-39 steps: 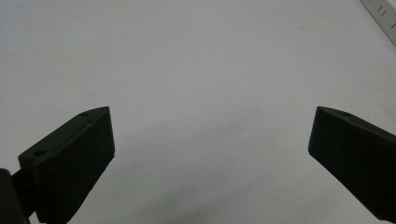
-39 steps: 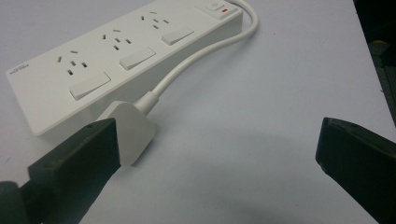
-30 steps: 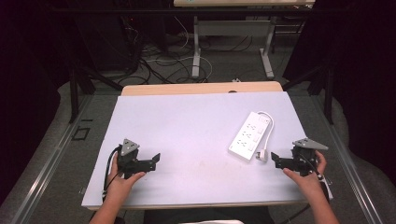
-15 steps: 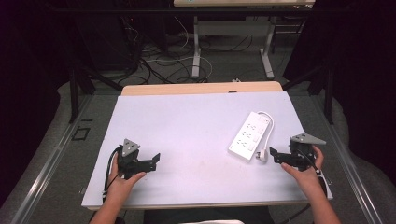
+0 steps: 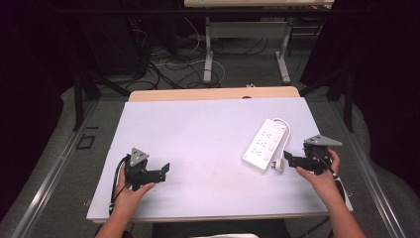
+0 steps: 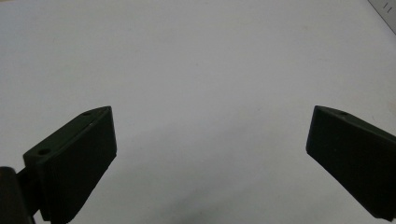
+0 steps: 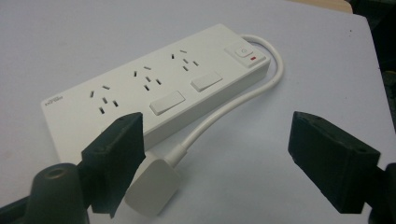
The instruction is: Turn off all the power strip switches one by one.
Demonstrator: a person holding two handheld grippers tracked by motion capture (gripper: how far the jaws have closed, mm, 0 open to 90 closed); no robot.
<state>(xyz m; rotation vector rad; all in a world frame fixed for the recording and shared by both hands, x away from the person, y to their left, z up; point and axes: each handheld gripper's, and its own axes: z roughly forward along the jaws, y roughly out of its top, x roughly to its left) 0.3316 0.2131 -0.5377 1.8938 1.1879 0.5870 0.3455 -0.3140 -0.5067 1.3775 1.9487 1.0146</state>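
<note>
A white power strip [image 5: 265,144] lies at an angle at the right of the high view, on a pale counter [image 5: 198,134]. Its plug [image 7: 152,186] rests just beside the right tool [image 7: 219,158], whose jaws stand wide apart around it. At lower left, the left tool [image 5: 161,171] hovers over bare counter, jaws also wide apart.

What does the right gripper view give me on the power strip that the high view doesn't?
The right gripper view resolves the power strip's socket holes, its switch with a red mark, and the plug lying by the right gripper's open jaws. The high view places the strip right of centre on the table, far from the left gripper. Both show the strip, its looped cable and the plug.
</note>
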